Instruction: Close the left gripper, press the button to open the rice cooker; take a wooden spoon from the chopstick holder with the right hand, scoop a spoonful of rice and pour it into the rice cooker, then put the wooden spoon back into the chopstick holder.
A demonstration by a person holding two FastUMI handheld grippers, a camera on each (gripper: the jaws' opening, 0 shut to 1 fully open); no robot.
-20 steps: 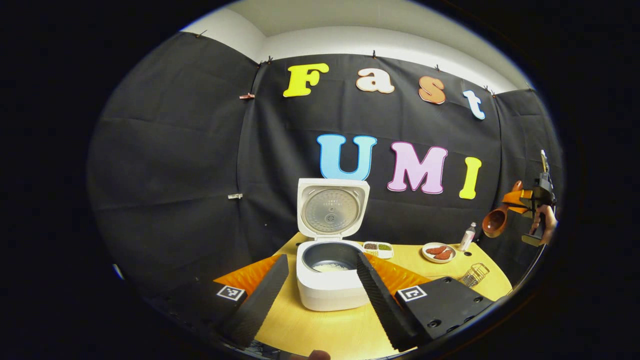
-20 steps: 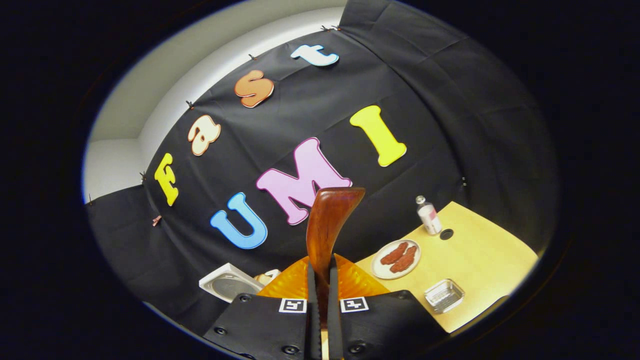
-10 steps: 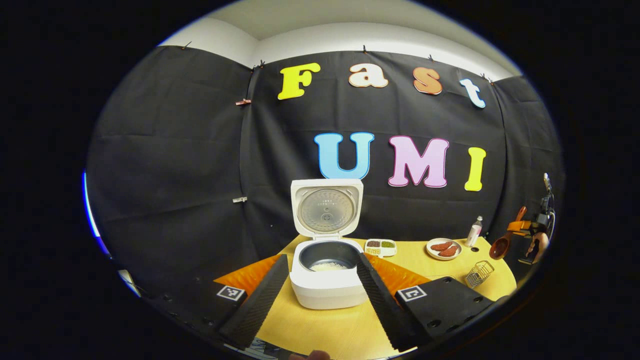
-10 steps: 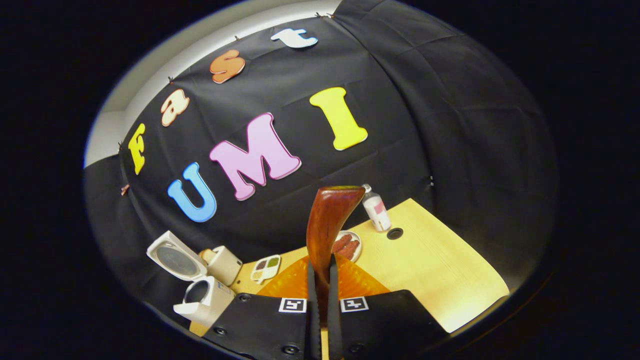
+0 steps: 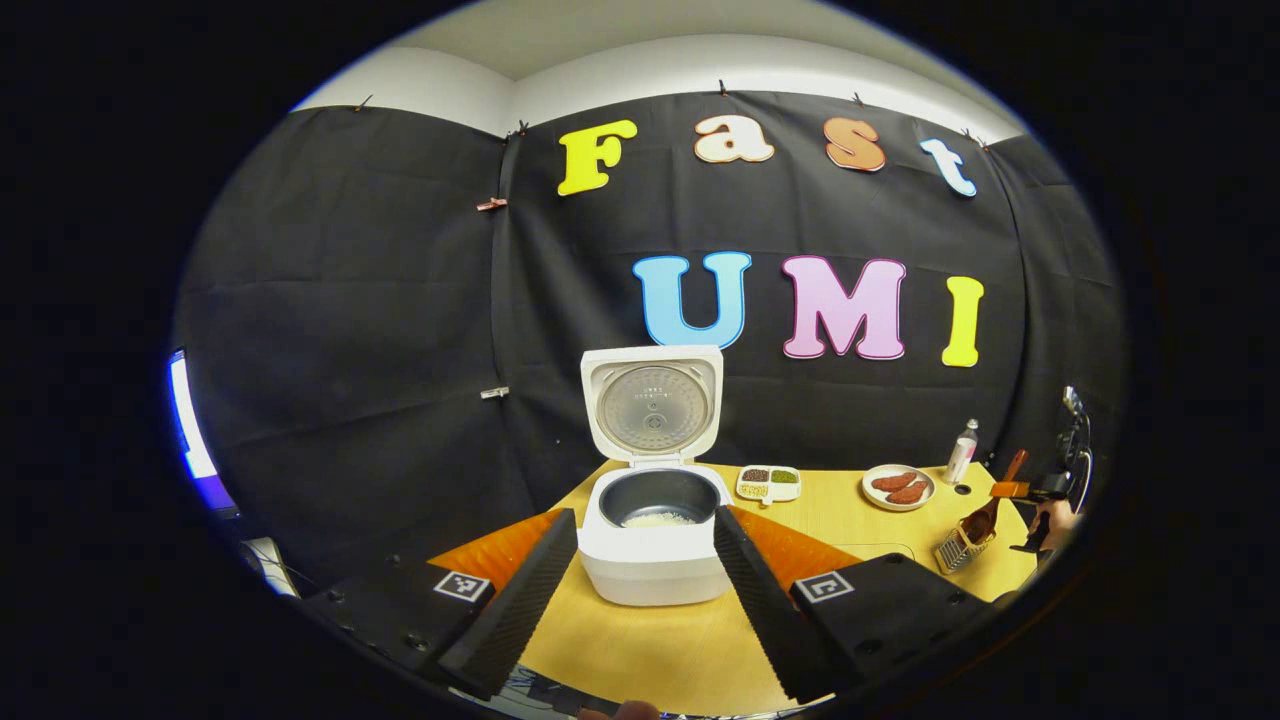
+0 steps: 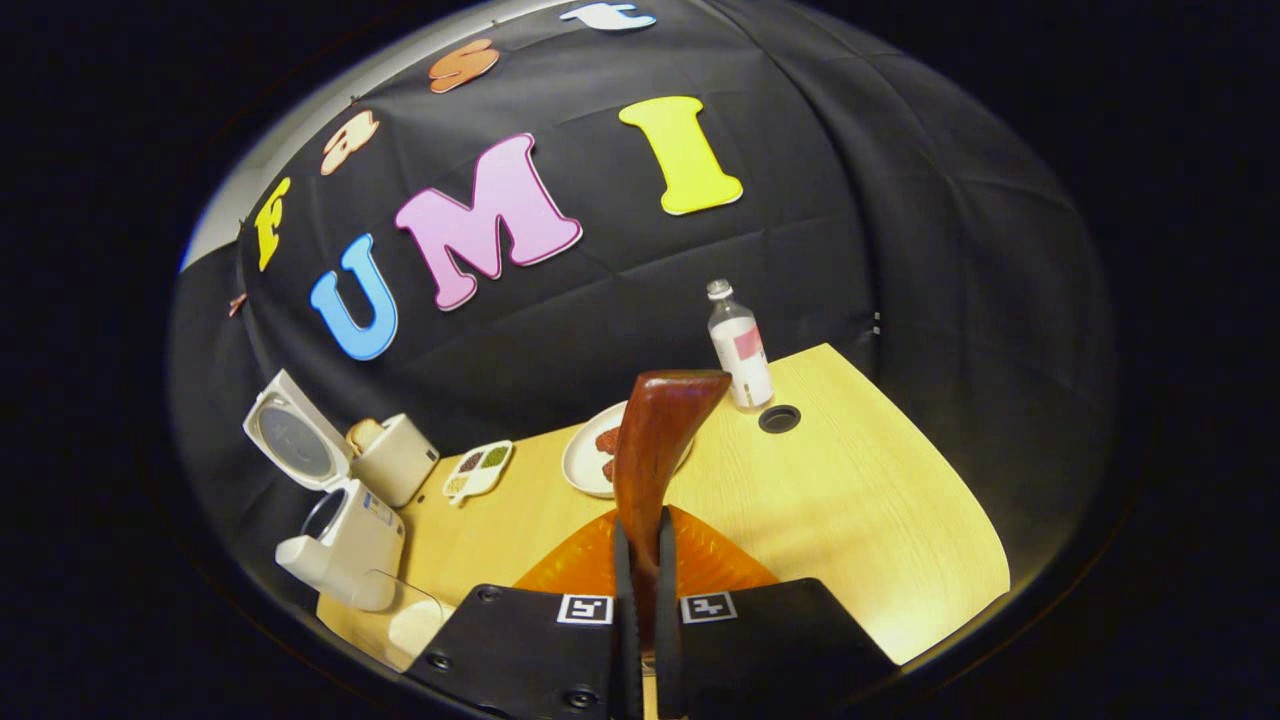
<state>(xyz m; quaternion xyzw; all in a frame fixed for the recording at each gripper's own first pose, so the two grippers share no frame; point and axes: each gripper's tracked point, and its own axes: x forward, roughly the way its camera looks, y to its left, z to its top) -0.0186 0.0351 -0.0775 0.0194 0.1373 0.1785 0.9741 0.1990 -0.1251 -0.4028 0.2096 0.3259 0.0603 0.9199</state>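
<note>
Now right claw [image 6: 640, 610] clamps one wooden spoon [image 6: 655, 440] (left claw [image 5: 640, 590] agape, empty).

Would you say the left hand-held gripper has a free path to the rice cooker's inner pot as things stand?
Probably yes. The rice cooker stands straight ahead of the open left hand-held gripper, its lid swung up and back, and only bare table lies between them. The right hand-held gripper is far off by the chopstick holder.

Left claw [image 5: 640, 590]: black housing blocks, square black-and-white markers, round screws, ribbed fingers [image 5: 520, 605], orange panels behind. Right claw [image 6: 640, 620]: same build, paired markers.
</note>
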